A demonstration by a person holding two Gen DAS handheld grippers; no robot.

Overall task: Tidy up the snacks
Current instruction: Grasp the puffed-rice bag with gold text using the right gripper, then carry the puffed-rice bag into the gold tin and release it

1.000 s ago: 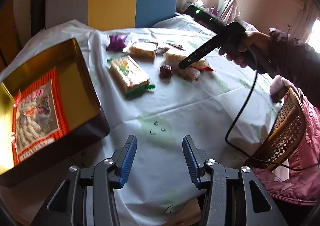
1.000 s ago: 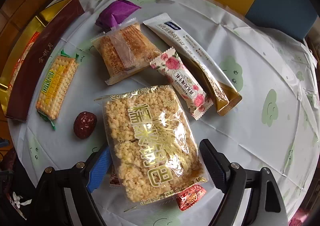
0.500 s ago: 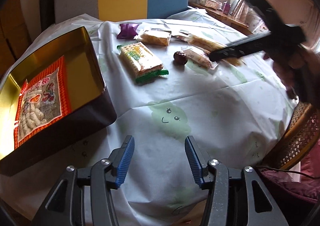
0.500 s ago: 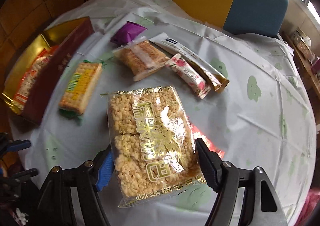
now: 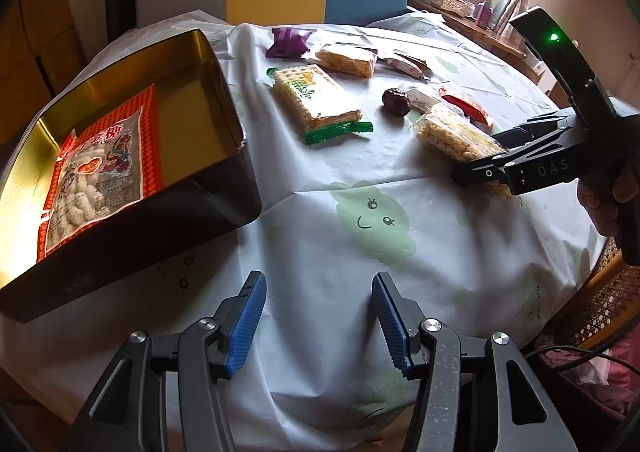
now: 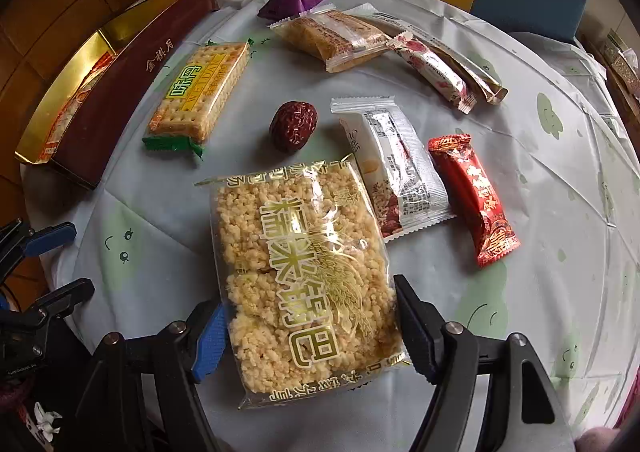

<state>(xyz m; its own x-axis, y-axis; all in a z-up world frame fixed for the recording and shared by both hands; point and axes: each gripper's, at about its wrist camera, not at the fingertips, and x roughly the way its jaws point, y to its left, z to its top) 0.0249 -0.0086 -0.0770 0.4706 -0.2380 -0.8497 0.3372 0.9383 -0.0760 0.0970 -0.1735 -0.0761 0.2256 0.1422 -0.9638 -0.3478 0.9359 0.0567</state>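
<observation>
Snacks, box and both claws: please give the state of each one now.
Rice cake pack: gripped by right claw, lifted.
Left claw: opening, empty.
Box: open, one snack bag inside.
Cracker pack: sealed, lying on table.
Red date: unwrapped, on table.

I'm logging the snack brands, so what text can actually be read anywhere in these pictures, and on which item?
"WEIDAN", with "味丹" above it: cracker pack.
"金祺月", in gold: outer wall of the tin box.
"糯米锅巴", in gold: rice crisp bag held in the right hand-held gripper.
"DAS": side of that gripper's body, seen from the left wrist.
Too small or blurred: red candy, white and silver bar, rose-print stick, bag inside the tin.
</observation>
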